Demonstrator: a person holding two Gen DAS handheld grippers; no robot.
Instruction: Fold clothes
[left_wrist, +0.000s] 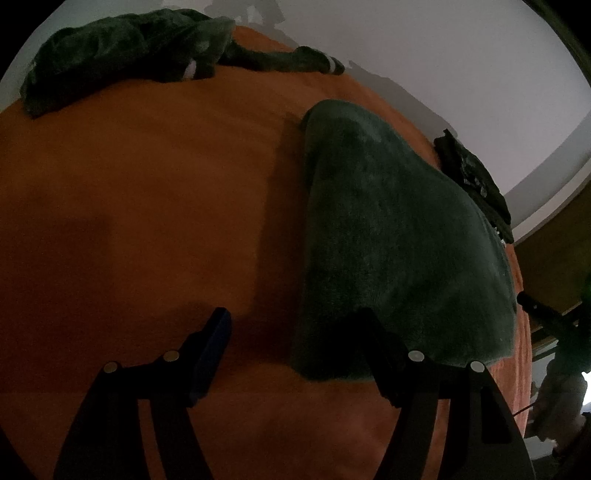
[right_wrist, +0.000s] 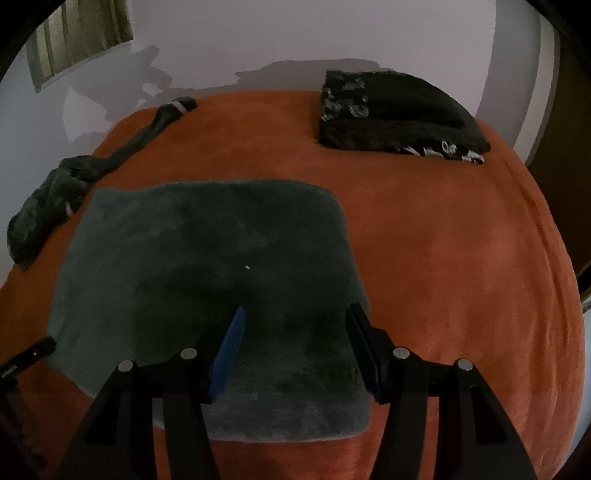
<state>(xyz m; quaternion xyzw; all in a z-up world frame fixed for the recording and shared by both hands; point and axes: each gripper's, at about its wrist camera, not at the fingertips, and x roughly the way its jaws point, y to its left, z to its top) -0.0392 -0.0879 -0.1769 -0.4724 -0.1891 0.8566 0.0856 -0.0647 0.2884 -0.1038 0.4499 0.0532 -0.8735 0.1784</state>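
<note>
A folded dark green fleece garment (right_wrist: 207, 266) lies flat on the orange blanket (right_wrist: 443, 258). In the left wrist view the same fleece (left_wrist: 399, 240) fills the right half. My left gripper (left_wrist: 295, 325) hovers open over the fleece's near left edge, one finger above the blanket, the other above the fleece. My right gripper (right_wrist: 295, 325) stands open above the near part of the fleece, blue pads apart, nothing between them. The tip of the other gripper (right_wrist: 33, 354) shows at the left edge of the right wrist view.
A crumpled dark green garment (left_wrist: 122, 55) with a long sleeve (right_wrist: 147, 136) lies at the blanket's far left. A folded black stack with white print (right_wrist: 399, 114) sits at the far right. White wall behind; a brown door edge (right_wrist: 561, 166) on the right.
</note>
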